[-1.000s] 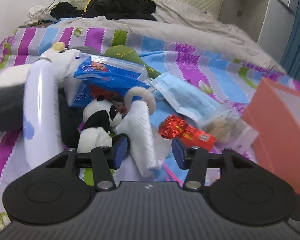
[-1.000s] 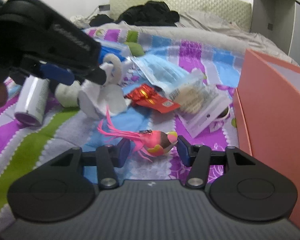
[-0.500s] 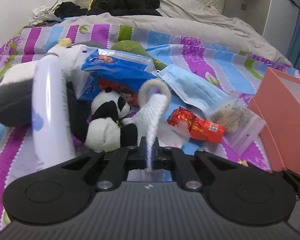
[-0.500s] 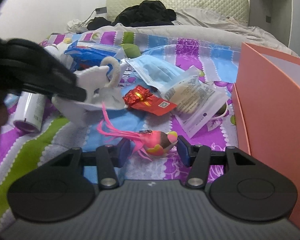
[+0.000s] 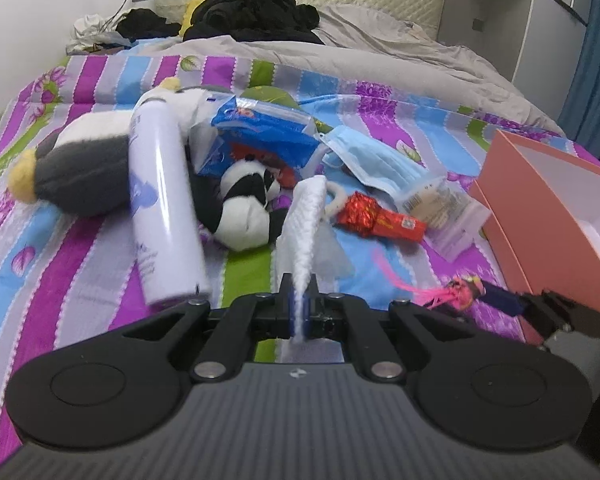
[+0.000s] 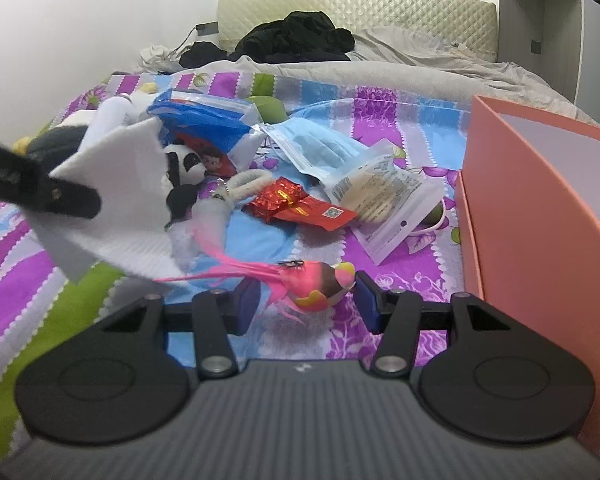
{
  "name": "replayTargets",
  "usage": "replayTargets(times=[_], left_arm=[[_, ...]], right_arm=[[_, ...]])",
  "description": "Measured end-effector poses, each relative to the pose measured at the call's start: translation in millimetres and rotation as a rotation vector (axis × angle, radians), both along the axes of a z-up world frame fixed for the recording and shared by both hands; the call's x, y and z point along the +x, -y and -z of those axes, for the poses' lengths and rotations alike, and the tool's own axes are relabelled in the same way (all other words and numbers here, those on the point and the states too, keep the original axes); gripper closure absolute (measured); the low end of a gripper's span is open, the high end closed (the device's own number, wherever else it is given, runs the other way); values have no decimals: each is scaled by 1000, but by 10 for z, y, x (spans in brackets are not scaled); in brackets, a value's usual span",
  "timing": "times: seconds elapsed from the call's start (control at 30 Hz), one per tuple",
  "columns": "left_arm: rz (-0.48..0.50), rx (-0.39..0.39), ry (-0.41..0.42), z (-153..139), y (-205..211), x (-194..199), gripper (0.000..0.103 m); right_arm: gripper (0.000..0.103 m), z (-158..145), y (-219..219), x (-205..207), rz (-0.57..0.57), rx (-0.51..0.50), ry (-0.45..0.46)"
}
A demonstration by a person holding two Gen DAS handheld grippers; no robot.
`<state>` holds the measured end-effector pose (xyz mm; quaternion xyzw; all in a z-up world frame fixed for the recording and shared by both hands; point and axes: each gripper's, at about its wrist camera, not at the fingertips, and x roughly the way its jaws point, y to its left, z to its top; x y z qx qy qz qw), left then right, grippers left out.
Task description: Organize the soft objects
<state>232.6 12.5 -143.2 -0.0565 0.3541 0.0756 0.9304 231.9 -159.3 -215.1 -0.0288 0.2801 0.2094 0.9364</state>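
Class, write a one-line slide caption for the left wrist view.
Left gripper pinches a white cloth above a cluttered striped bedspread.

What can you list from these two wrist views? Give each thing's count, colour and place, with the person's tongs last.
white cloth: one, white, pinched in the left tongs
panda plush: one, black and white, mid-bed
spray can: one, white, lying left of the panda
face mask packet: one, blue, beyond the red wrapper
red wrapper: one, red, bed centre
feather bird: one, pink, between the right tongs' fingers
box: one, salmon, right edge of the bed
left tongs: shut on the cloth
right tongs: open around the bird
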Motion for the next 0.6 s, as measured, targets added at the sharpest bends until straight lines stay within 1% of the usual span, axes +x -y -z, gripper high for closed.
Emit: replayTargets(times=[0.13,0.23,0.33,0.43,0.53,0.6], left_arm=[[10,-19,-11,-22,-12,-241,98],[24,-47,-24,-23,-19,-415,98],[38,-66,-34,-13,-2,-549,98],[46,-105,-33,-42,8,-633,98],[58,-141,-23,-148,43,-667,98],[73,-145,-11,-246,90,-685,98]], right_arm=[[49,-39,29,-140,2,-11,-7],[49,-47,52,-281,4,9,-37],[49,-90,27,-435,3,5,-37],[49,-200,34,-571,-1,-2,-26],[49,-348,81,-639,9,14,-27],[49,-477,144,-683,22,36,-27]])
